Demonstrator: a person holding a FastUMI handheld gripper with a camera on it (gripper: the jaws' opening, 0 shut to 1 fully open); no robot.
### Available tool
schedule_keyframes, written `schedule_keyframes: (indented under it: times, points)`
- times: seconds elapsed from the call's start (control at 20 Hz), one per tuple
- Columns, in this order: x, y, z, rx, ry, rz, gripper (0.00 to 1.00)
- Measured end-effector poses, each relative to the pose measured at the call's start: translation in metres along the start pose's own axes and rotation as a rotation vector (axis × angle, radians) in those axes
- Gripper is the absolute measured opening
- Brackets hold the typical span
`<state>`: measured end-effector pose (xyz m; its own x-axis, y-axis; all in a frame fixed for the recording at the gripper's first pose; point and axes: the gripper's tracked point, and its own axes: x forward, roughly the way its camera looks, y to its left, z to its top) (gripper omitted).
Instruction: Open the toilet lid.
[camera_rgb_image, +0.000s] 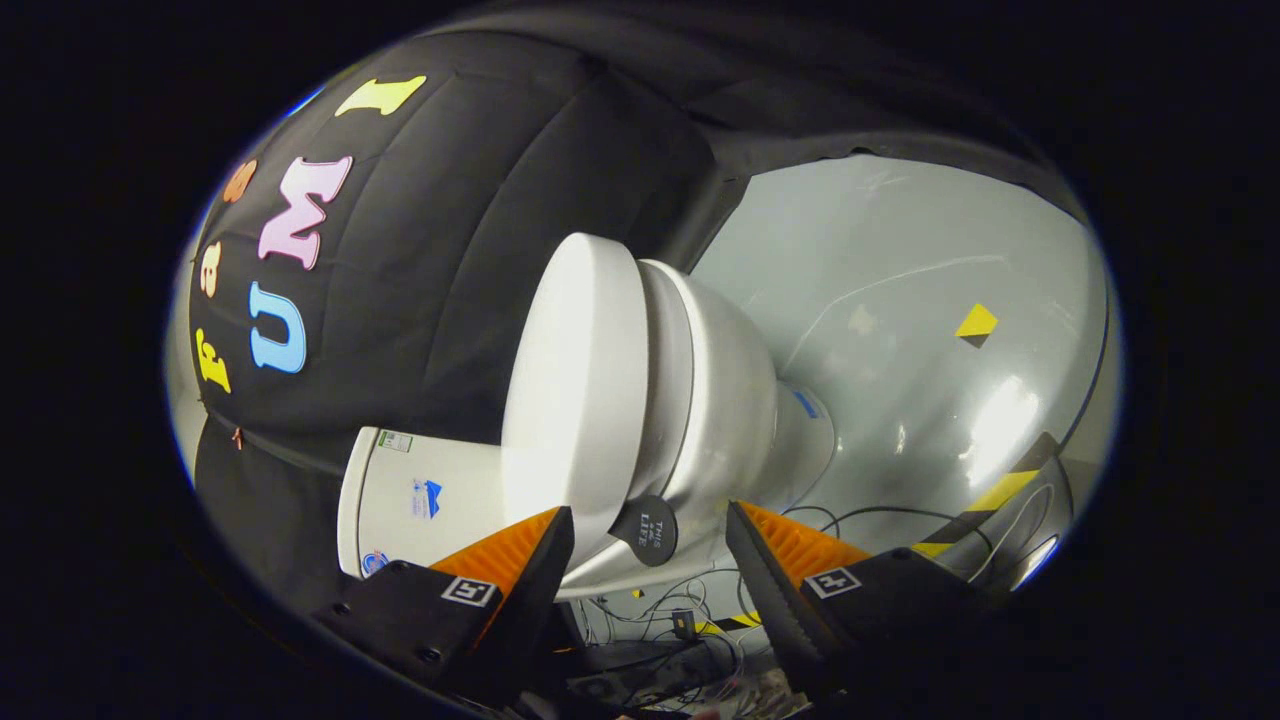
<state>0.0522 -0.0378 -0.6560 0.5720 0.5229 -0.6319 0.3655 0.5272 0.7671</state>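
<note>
The view is rolled on its side. A white toilet stands ahead of me, its lid (570, 400) lying shut against the seat and bowl (735, 400), with the tank (400, 500) behind the lid. A small dark round tab (648, 532) sticks out from the lid's rim. My gripper (648, 514) is open, and the tab sits in the gap between the two fingertips, near their ends. Neither finger presses on the tab or on the lid.
The grey glossy floor (900, 330) spreads past the bowl, marked with a yellow and black square (976, 324) and a striped tape line (990, 495). Loose cables (680, 620) lie near the toilet's base. The black cloth wall (450, 230) stands behind the tank.
</note>
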Motion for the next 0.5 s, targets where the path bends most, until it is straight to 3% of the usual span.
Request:
schedule_keyframes:
  times: [0.05,0.1,0.25,0.35,0.5]
  points:
    - [0.004,-0.001,-0.002,0.006,0.011,0.005,0.96]
    - [0.007,0.001,-0.007,0.019,0.026,0.017,0.86]
    - [0.018,0.001,-0.01,0.042,0.048,0.022,0.83]
    - [0.034,0.0,-0.019,0.05,0.069,0.023,0.45]
    - [0.022,0.009,-0.012,0.11,0.047,0.058,0.17]
